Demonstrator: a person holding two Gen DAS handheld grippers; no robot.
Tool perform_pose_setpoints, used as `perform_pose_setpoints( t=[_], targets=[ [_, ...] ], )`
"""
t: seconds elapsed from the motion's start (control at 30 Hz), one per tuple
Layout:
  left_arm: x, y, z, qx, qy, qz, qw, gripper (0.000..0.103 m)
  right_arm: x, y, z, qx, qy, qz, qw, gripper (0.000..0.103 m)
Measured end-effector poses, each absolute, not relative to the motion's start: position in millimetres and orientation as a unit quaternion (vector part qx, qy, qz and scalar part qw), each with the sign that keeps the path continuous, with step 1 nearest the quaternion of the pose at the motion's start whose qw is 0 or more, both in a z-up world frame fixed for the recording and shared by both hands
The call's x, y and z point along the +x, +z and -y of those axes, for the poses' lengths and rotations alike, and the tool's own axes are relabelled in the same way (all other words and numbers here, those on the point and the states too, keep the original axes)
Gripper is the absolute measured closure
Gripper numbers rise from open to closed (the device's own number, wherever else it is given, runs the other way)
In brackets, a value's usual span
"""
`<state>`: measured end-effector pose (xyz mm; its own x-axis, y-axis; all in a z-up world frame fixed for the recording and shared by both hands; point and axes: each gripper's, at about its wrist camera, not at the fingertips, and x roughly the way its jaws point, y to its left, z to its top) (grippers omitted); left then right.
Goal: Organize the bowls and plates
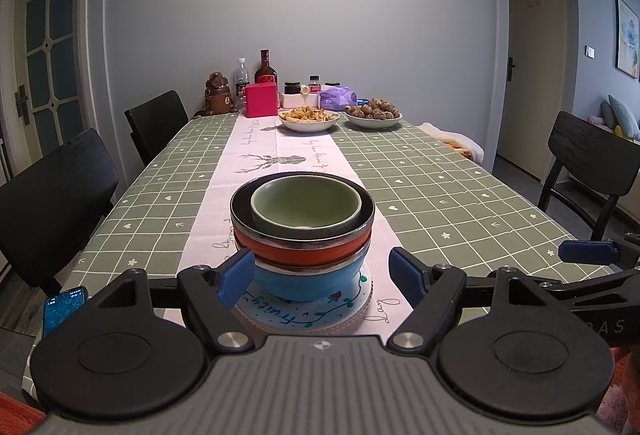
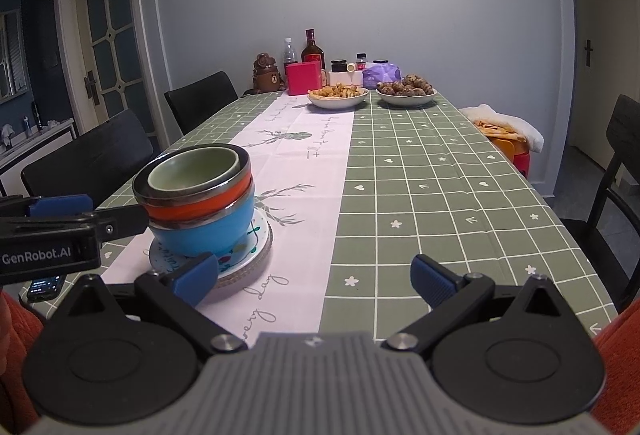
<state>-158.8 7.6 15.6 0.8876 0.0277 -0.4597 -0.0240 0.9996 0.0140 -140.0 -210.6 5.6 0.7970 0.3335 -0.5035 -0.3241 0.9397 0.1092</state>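
A stack of bowls stands on a white patterned plate [image 1: 308, 311] near the table's front edge: a blue bowl [image 1: 308, 281] at the bottom, an orange bowl [image 1: 308, 249] on it, and a small green bowl [image 1: 306, 207] nested on top. My left gripper [image 1: 324, 277] is open, its blue fingers either side of the blue bowl, not touching it. My right gripper [image 2: 316, 279] is open and empty, to the right of the stack [image 2: 200, 195] and plate [image 2: 244, 255]. The left gripper's arm shows in the right wrist view [image 2: 64, 231].
The table has a green checked cloth [image 1: 460, 195] with a white runner. Two white bowls of food [image 1: 308, 117] [image 1: 374, 113], bottles, jars and a pink box [image 1: 262, 99] stand at the far end. Black chairs [image 1: 52, 191] line both sides. A phone [image 1: 64, 309] lies at the front left.
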Motion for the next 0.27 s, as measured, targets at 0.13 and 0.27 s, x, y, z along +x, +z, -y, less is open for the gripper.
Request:
perform_pose_setpoints(
  t=[0.13,0.27],
  targets=[
    [-158.7,15.7,-7.8,0.004,0.014,-0.237,0.971,0.013,-140.2,5.5,210.5,0.009,0.174,-0.268,0.948,0.003],
    [-159.5,15.9,-6.9,0.005,0.014,-0.236,0.972,0.013,-140.0,5.5,210.5,0.009,0.174,-0.268,0.948,0.003]
  ],
)
